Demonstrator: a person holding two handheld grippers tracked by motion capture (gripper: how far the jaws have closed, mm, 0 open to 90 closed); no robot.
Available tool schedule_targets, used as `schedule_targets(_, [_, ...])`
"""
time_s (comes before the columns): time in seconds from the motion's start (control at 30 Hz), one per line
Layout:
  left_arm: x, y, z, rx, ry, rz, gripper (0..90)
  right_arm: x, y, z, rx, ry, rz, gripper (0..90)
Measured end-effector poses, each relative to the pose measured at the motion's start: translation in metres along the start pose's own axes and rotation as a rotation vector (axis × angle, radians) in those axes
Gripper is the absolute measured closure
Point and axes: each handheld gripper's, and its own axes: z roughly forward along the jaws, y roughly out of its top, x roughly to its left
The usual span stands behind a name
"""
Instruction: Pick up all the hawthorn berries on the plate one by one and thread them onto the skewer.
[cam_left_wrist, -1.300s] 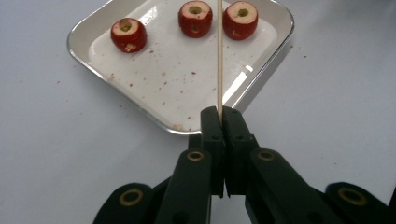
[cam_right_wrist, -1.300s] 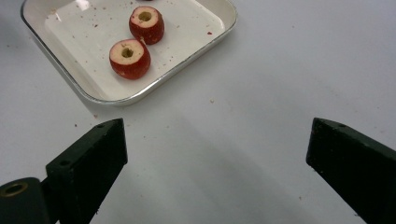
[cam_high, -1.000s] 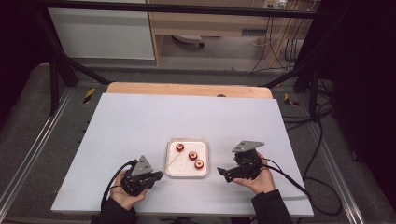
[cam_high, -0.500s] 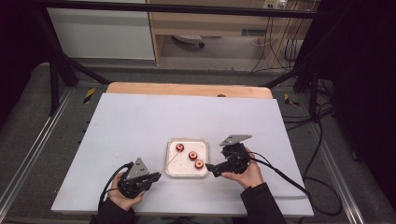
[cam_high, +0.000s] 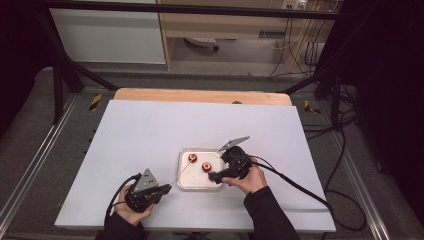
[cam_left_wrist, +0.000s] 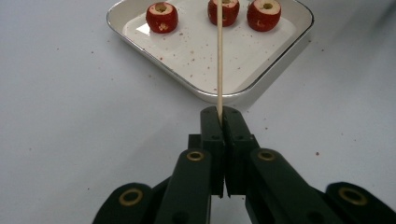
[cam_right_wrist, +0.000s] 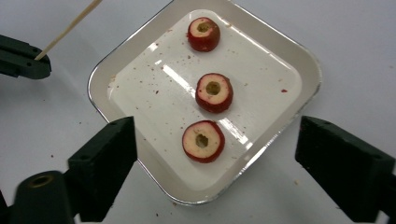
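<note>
Below, white table (cam_high: 150, 135), probably laminate.

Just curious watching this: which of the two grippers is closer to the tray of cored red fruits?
The right gripper is closer, hanging open over the tray edge. The left gripper, clamping a wooden skewer, sits beside the tray.

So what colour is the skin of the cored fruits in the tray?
Red skin on the fruits, pale flesh; clearest in the right gripper view.

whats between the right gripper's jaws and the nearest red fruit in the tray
Nothing. In the right gripper view, the right gripper hangs open over the tray, and the nearest cored red fruit lies below the gap between its jaws, untouched.
</note>
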Motion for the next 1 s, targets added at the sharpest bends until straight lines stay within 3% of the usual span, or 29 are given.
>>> schedule_targets(0.1, [-0.001,-0.001,-0.001,0.015,0.011,-0.013,88.3,0.002,0.004,0.007,0.041,0.023,-0.001,24.0])
schedule_targets(0.23, [-0.001,-0.001,-0.001,0.018,0.012,-0.023,88.3,0.002,0.007,0.016,0.086,0.039,0.033,33.0])
schedule_targets(0.43, [-0.001,-0.002,0.000,0.032,0.012,-0.028,88.3,0.001,0.008,0.028,0.143,0.038,0.044,44.1])
schedule_targets(1.0, [-0.001,-0.002,0.003,0.035,0.008,-0.008,88.3,-0.002,0.006,0.042,0.194,0.026,0.100,56.7])
